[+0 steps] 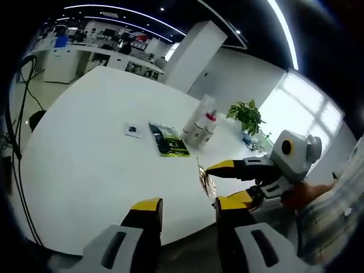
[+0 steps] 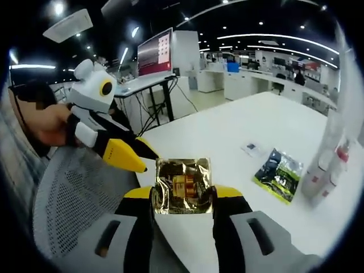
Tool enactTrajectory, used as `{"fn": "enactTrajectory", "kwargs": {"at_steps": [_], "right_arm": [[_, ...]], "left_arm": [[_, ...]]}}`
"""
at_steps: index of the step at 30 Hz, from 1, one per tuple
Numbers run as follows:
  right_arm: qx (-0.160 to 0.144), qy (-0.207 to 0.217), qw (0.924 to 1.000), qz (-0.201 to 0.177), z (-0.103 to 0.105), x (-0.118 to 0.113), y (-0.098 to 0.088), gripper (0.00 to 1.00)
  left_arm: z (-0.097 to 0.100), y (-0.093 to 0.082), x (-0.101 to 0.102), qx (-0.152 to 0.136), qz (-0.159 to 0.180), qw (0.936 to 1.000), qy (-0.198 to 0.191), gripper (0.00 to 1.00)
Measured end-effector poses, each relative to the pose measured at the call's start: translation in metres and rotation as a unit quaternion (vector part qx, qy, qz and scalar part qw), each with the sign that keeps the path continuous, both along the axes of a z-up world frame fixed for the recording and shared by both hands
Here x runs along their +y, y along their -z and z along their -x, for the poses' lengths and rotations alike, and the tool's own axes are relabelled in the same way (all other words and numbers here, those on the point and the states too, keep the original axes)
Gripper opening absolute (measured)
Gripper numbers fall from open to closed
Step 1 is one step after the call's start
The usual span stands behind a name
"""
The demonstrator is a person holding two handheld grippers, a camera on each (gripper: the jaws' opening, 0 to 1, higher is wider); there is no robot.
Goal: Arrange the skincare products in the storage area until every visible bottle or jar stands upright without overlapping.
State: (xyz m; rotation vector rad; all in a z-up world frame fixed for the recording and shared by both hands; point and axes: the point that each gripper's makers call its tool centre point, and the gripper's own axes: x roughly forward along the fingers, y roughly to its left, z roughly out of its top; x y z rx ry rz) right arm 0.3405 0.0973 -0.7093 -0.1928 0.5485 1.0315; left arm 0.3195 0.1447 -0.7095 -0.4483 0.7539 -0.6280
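A gold foil sachet [image 2: 183, 186] is clamped between the jaws of my right gripper [image 2: 183, 196], just off the near edge of the white table [image 2: 239, 128]. In the left gripper view the same sachet [image 1: 203, 179] shows edge-on in the right gripper [image 1: 216, 183]. My left gripper [image 1: 190, 206] is open with nothing in it, close beside the sachet; its yellow tips [image 2: 133, 156] come in from the left. White bottles [image 1: 199, 128], one with a red cap, stand in clear wrapping at the far side [image 2: 327, 168]. A green-black sachet [image 1: 169, 140] [image 2: 278, 173] lies flat next to them.
A small white card [image 1: 133, 131] [image 2: 250, 149] lies on the table near the green sachet. A potted plant [image 1: 247, 116] stands behind the bottles. A grey mesh chair [image 2: 74, 193] sits below the grippers at the table's near edge. Desks and a monitor fill the room behind.
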Motion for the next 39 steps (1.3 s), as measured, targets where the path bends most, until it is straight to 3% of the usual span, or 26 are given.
{"fn": "enactTrajectory", "kwargs": {"at_steps": [6,13,19,25,33,37,39], "right_arm": [[-0.022,-0.009,0.9997,0.012,0.001,0.001,-0.002,0.38],[-0.045,-0.023,0.9983,0.028,0.003,0.004,-0.003,0.38],[-0.074,-0.048,0.995,0.047,0.008,0.009,-0.005,0.38],[-0.136,-0.107,0.982,0.076,0.023,0.022,-0.01,0.38],[-0.175,-0.157,0.9692,0.073,0.041,0.036,-0.018,0.38],[-0.188,-0.172,0.9642,0.073,0.046,0.04,-0.02,0.38],[-0.197,-0.18,0.9605,0.078,0.048,0.042,-0.02,0.38]], "left_arm": [[-0.002,-0.001,0.002,0.008,0.019,0.9998,-0.007,0.39],[-0.006,-0.009,0.005,0.019,0.077,0.9965,-0.028,0.39],[-0.005,-0.012,0.0,0.028,0.102,0.9941,-0.022,0.39],[-0.003,-0.013,-0.007,0.035,0.114,0.9928,-0.011,0.39],[0.006,-0.011,-0.017,0.053,0.127,0.9904,0.017,0.38],[0.009,-0.011,-0.017,0.049,0.123,0.9907,0.033,0.2],[0.009,-0.012,-0.017,0.048,0.123,0.9908,0.032,0.16]]}}
